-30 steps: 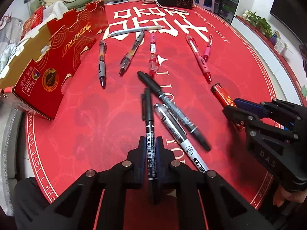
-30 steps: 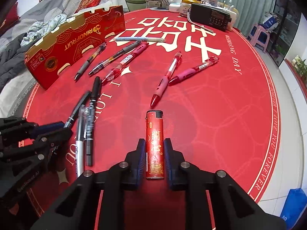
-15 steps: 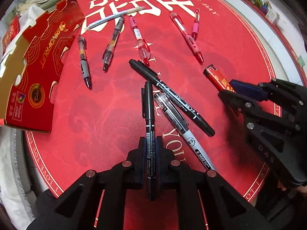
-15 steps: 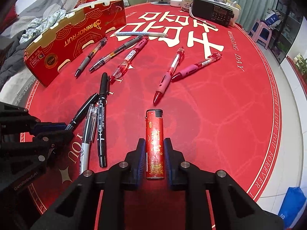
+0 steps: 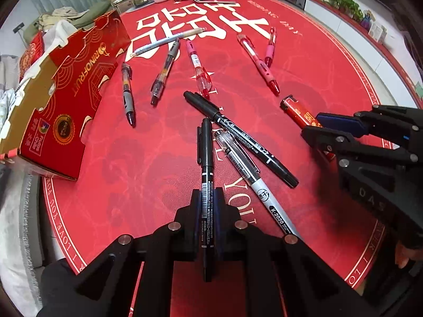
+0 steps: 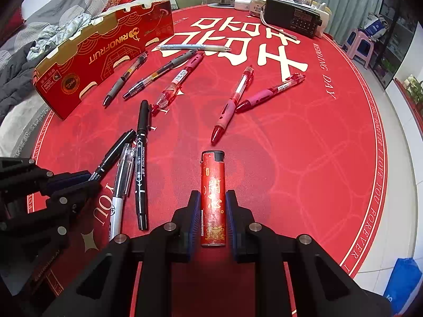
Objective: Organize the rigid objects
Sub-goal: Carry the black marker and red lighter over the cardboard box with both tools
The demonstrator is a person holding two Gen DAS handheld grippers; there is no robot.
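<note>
My left gripper (image 5: 207, 206) is shut on a thin black marker (image 5: 206, 174) and holds it over the red table mat (image 5: 132, 185). My right gripper (image 6: 212, 211) is shut on a red lighter (image 6: 212, 198), which also shows in the left wrist view (image 5: 298, 111). A second black marker (image 5: 238, 134) and a clear-capped white pen (image 5: 246, 169) lie crossed on the mat just right of the held marker. Several grey and pink pens lie farther back, among them a grey pen (image 5: 127, 95) and a pink pen (image 5: 260, 63). The right gripper appears in the left wrist view (image 5: 314, 126).
An open red cardboard box (image 5: 66, 87) stands on the mat's left side; it also shows in the right wrist view (image 6: 100, 55). A black radio (image 6: 293, 19), jars and small containers crowd the table's far edge. Cloth and bedding lie beyond the left edge.
Both grippers have stayed shut on their objects. The left gripper has tilted up, so its view takes in the far table edge again; the right one has risen a little.
</note>
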